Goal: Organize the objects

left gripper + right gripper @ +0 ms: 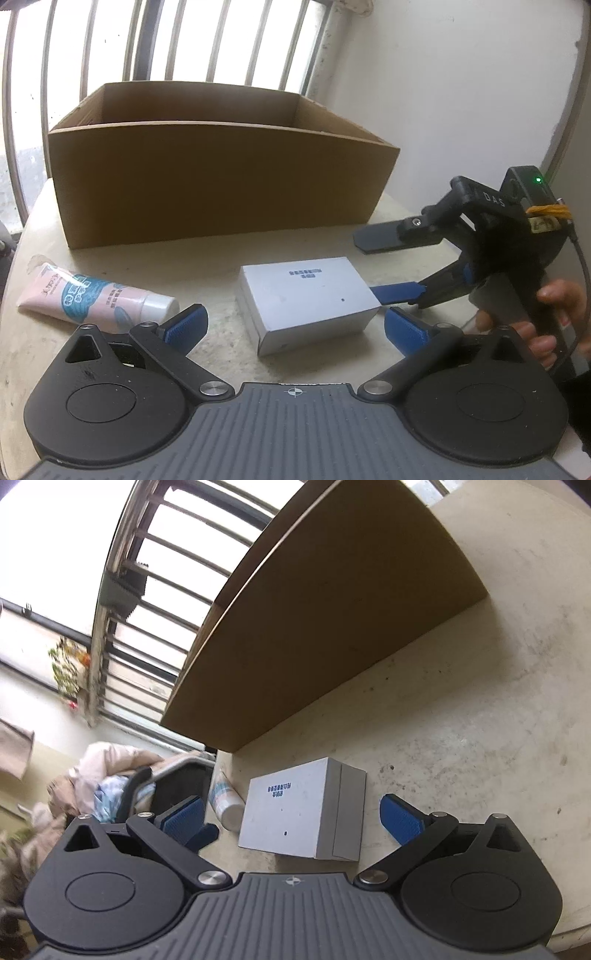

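A small white box (308, 301) lies on the round stone table (221, 240), in front of an open cardboard box (218, 162). A pink tube with a white cap (96, 297) lies to its left. My left gripper (295, 326) is open, its blue pads on either side of the white box's near end, apart from it. My right gripper (373, 258) comes in from the right, open around the box's right end. In the right wrist view the white box (303, 808) lies between the open right gripper's (291, 818) pads, with the tube (225, 801) behind.
The cardboard box (325, 620) fills the back of the table (480, 720). A barred window (184, 40) is behind it and a white wall to the right. A chair with clothes (110, 782) stands beyond the table edge.
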`<state>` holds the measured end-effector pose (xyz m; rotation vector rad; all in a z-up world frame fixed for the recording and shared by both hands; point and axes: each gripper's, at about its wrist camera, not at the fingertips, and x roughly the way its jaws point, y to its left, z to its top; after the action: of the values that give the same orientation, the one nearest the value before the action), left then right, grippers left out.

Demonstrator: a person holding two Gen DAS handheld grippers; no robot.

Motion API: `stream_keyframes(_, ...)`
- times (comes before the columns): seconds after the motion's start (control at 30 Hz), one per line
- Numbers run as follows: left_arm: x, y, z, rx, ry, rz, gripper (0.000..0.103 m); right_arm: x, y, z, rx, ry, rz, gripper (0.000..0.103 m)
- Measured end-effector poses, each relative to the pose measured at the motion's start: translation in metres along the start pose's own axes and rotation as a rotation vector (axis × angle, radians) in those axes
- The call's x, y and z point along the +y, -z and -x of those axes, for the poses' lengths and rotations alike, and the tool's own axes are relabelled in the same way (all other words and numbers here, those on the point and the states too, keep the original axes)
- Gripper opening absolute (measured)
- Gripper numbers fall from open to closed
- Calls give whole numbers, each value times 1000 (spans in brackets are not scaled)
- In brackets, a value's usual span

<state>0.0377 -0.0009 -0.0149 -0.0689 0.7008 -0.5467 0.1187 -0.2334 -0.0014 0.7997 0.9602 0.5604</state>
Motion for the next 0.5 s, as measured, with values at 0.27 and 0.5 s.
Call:
stream_keyframes(0.27, -4, 1, -13, 23, -2, -29, 102, 1, 5, 1, -8, -2, 48, 103)
stream_keyframes(0.5, -14, 1, -30, 55, 8, -50, 102, 4, 7, 2, -8, 11, 87, 103)
